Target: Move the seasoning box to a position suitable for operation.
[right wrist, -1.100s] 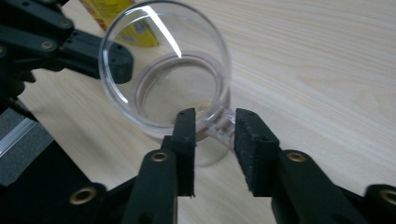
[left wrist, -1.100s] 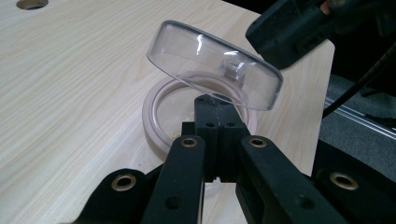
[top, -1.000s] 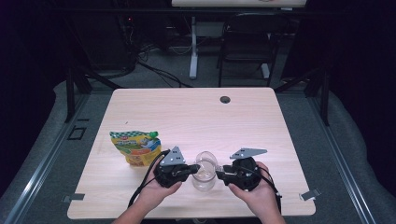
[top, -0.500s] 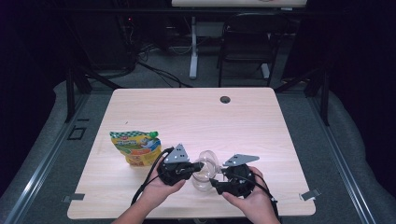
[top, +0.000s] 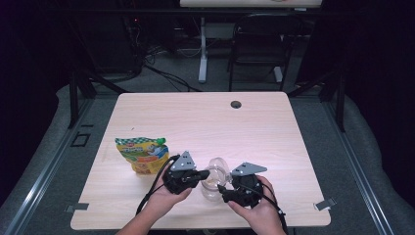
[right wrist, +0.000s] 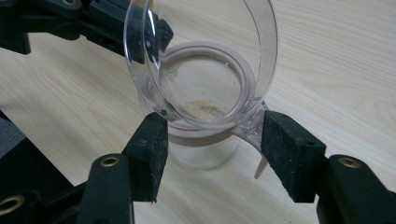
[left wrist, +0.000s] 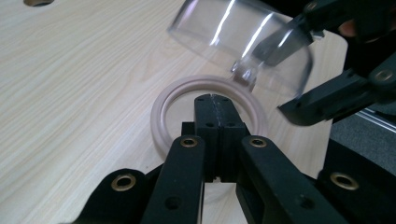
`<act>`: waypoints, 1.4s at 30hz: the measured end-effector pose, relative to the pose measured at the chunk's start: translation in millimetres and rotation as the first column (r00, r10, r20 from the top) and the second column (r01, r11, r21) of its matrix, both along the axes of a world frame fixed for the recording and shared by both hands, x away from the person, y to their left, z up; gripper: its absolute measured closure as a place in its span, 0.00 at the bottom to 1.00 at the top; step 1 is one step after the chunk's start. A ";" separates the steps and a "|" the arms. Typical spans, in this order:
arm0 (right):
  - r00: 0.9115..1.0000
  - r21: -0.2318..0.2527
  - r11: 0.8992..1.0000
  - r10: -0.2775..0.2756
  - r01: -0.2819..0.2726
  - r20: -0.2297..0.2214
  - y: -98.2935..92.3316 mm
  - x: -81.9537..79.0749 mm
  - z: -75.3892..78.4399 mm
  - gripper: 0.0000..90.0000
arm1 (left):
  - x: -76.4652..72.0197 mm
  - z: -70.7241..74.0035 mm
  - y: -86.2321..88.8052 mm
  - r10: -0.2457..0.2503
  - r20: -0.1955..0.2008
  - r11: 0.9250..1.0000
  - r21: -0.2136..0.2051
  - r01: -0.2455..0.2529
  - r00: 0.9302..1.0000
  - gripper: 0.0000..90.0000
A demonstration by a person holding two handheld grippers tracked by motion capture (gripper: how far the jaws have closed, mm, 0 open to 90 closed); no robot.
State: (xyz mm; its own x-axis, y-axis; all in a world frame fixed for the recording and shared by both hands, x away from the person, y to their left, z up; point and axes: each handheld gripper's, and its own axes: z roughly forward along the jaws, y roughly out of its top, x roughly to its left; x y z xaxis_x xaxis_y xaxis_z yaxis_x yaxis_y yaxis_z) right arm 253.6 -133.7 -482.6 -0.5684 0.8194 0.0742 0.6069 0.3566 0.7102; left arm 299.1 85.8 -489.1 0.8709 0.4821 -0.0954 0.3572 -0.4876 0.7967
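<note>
A clear glass jar [top: 211, 190] with a pale pink seal ring [left wrist: 161, 109] stands near the table's front edge, its hinged clear lid [top: 219, 167] tipped up and open. A few crumbs lie on the jar [right wrist: 205, 100] bottom. My left gripper [top: 204, 174] comes in from the left. Its jaws are shut together, tips at the jar's rim [left wrist: 215, 100]; nothing shows between the pads. My right gripper [right wrist: 212, 140] faces it from the right. Its jaws have just been opening and now stand wide on either side of the jar below the ring, pads [right wrist: 285, 144] off the glass.
A colourful snack bag [top: 142, 152] lies to the left of the left hand. The wooden table [top: 205, 122] has a cable hole [top: 236, 104] at its far edge. A dark chair [top: 259, 44] and desk legs stand beyond the table.
The right gripper's jaws have spread apart around the jar. The right hand shifted slightly left and toward the near edge. The left gripper has stayed in place.
</note>
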 end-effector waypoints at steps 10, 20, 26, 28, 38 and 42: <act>1.000 0.028 1.000 -0.013 0.013 0.014 -7.9 0.0 3.7 0.49 | 3.4 -9.7 3.0 0.017 -0.008 0.999 0.028 -0.016 1.000 1.00; 0.999 0.048 0.998 -0.041 0.041 -0.001 -22.8 2.0 8.3 0.62 | 2.5 -11.2 2.8 0.018 -0.006 1.000 0.018 -0.017 1.000 1.00; 0.999 0.041 0.998 -0.048 0.047 0.010 -24.8 1.6 8.8 0.69 | 1.6 -11.5 1.4 0.009 -0.013 1.000 0.018 -0.008 1.000 1.00; 0.999 0.048 0.998 -0.050 0.050 0.004 -27.7 2.9 8.9 0.70 | 0.6 -11.8 0.4 0.006 -0.014 1.000 0.017 -0.005 1.000 1.00; 0.997 0.078 0.994 -0.077 0.077 -0.001 -35.9 7.5 9.5 0.75 | -6.0 -13.8 -5.4 -0.024 -0.018 1.000 0.011 0.025 1.000 1.00; 0.996 0.086 0.993 -0.087 0.087 0.002 -37.3 10.3 9.5 0.77 | -8.0 -14.6 -7.2 -0.027 -0.027 1.000 -0.001 0.027 0.999 1.00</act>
State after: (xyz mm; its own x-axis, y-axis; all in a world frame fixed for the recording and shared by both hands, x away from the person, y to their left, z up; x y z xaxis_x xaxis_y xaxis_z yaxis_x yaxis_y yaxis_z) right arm 263.9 -171.0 -473.1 -0.4958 0.8566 0.1430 0.6290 0.2406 0.7393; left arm 291.1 78.6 -503.7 0.8809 0.4580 -0.1191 0.3648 -0.4970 0.7873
